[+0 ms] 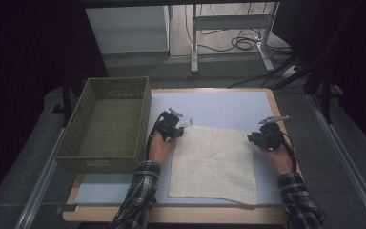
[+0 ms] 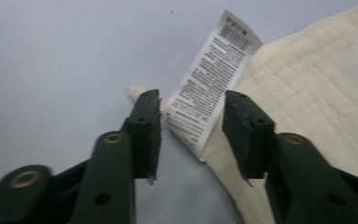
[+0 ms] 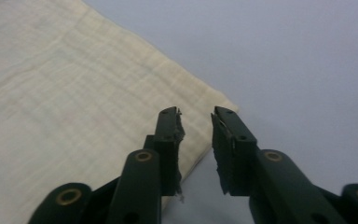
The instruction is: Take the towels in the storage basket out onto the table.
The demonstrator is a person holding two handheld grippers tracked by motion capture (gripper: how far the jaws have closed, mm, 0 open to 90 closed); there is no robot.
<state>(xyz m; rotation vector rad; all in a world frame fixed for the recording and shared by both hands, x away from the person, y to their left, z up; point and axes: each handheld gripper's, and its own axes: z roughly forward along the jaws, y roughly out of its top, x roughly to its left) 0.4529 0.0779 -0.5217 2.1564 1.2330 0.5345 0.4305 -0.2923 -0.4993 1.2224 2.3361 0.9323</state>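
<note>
Cloth (image 1: 214, 162) lies flat, long axis running front-to-back.

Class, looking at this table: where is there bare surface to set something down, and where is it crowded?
Bare: the table strip beyond the cloth, and the near-left patch below the basket. Crowded: the cloth's far corners, where the left gripper and right gripper work.

Your high view looks forward and down from above your side of the bench (image 1: 209, 102), far enough back to take in the basket (image 1: 107, 124) and the floor beyond. Each gripper view rides low and close, looking along its own jaws at the bench top. All three share the cloth (image 1: 214, 162): your left gripper view meets its tagged corner (image 2: 307, 88), your right its other far corner (image 3: 74, 93).
</note>
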